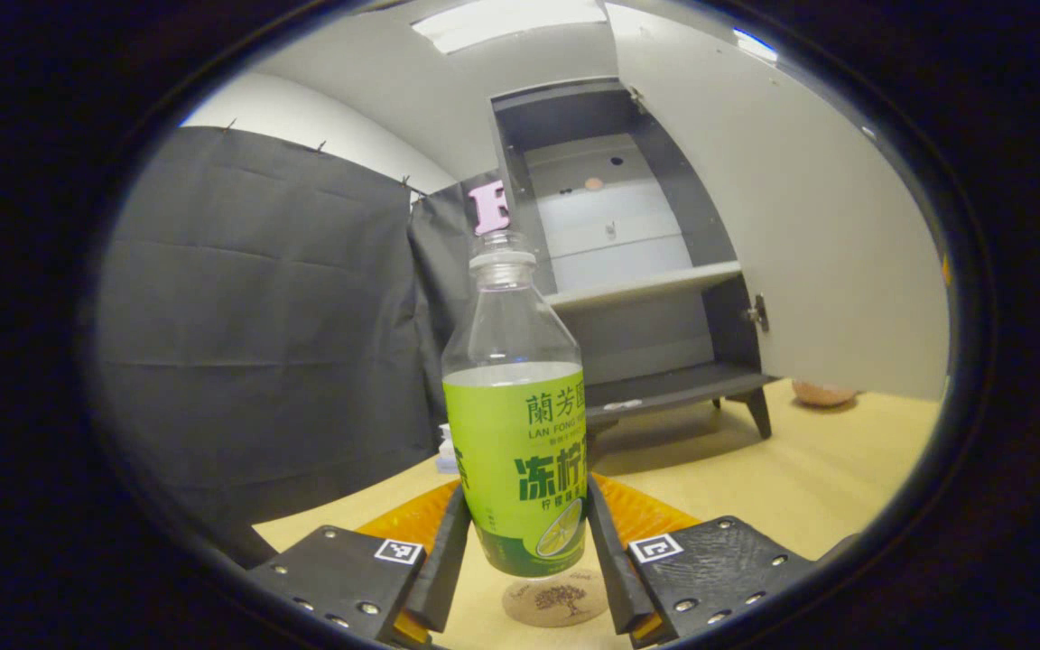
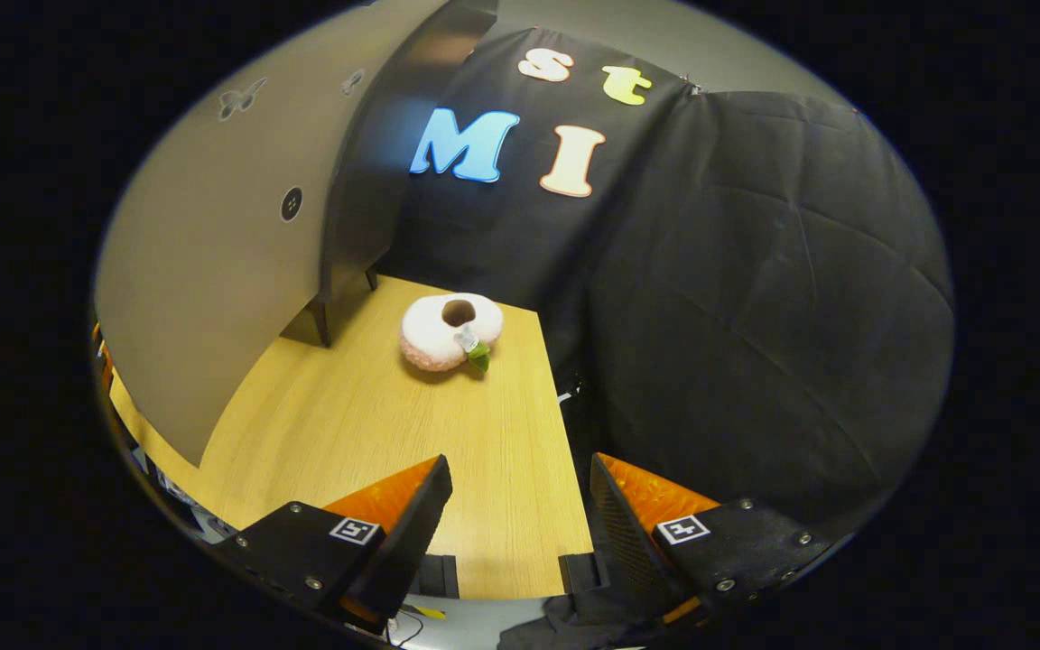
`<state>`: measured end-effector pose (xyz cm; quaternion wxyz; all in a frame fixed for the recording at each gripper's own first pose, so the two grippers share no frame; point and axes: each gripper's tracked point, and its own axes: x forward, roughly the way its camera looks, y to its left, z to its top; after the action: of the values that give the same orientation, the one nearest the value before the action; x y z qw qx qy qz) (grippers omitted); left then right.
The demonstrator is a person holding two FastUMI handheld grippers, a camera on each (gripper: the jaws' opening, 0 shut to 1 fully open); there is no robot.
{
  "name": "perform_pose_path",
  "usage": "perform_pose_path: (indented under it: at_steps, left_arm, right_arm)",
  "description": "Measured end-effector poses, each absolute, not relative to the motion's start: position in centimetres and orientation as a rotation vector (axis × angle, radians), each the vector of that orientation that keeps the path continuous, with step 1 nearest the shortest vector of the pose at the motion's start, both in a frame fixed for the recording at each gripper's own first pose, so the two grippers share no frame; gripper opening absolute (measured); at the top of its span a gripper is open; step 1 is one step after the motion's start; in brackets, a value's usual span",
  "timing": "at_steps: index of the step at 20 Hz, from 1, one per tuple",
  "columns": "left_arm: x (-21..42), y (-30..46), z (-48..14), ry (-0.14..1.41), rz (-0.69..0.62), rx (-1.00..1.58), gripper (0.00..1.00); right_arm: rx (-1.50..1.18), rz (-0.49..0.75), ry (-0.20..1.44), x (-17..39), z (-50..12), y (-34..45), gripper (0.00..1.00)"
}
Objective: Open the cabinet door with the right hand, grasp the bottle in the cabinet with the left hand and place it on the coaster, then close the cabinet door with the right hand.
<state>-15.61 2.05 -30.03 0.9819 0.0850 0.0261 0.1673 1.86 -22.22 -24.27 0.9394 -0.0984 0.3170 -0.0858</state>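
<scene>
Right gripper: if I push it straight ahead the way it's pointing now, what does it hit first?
Probably the table top, short of the donut-shaped plush toy. The open right gripper points downward, nothing between its fingers; depth is unclear.

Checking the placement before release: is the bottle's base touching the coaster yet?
Cannot tell. In the left gripper view the bottle stands over the coaster, but no plain contact or gap shows at its base.

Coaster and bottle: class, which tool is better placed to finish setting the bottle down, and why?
Left. The left tool grips the bottle just above the coaster; the right tool hangs open, near the cabinet door.
</scene>
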Motion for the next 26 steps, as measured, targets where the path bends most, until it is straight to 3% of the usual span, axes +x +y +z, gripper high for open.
perform_pose_path:
  at_steps: [6, 7, 9, 10, 12, 14, 16, 19, 26]
  left_arm:
    - [-16.0, 1.5, -32.6, 0.078, 0.345, 0.162, 0.68]
    - [-16.0, 1.6, -32.9, 0.081, 0.344, 0.162, 0.72]
    - [-16.2, 2.0, -33.8, 0.105, 0.360, 0.153, 0.68]
    - [-16.1, 2.3, -34.5, 0.113, 0.366, 0.145, 0.72]
    - [-15.9, 2.4, -34.8, 0.099, 0.376, 0.139, 0.69]
    - [-16.2, 2.5, -34.6, 0.092, 0.388, 0.133, 0.73]
    - [-16.2, 2.7, -34.7, 0.089, 0.404, 0.104, 0.69]
    - [-16.1, 2.7, -35.2, 0.094, 0.410, 0.098, 0.72]
    - [-16.7, 2.1, -36.7, 0.120, 0.420, 0.067, 0.71]
  right_arm:
    - [-0.271, -0.148, 0.713, -0.6, -26.1, -20.5, 0.96]
    - [-0.291, -0.135, 0.719, -0.7, -26.4, -20.0, 0.96]
    - [-0.350, -0.140, 0.736, -1.2, -26.4, -20.4, 0.96]
    - [-0.364, -0.143, 0.730, -1.4, -26.4, -20.6, 0.96]
    - [-0.320, -0.153, 0.727, -1.4, -26.5, -21.0, 0.96]
    - [-0.264, -0.154, 0.742, -1.2, -27.2, -20.7, 0.96]
    - [-0.261, -0.166, 0.767, -1.2, -27.8, -20.9, 0.96]
    - [-0.268, -0.165, 0.774, -1.5, -28.0, -21.2, 0.96]
    - [-0.323, -0.111, 0.786, -2.5, -29.4, -20.7, 0.95]
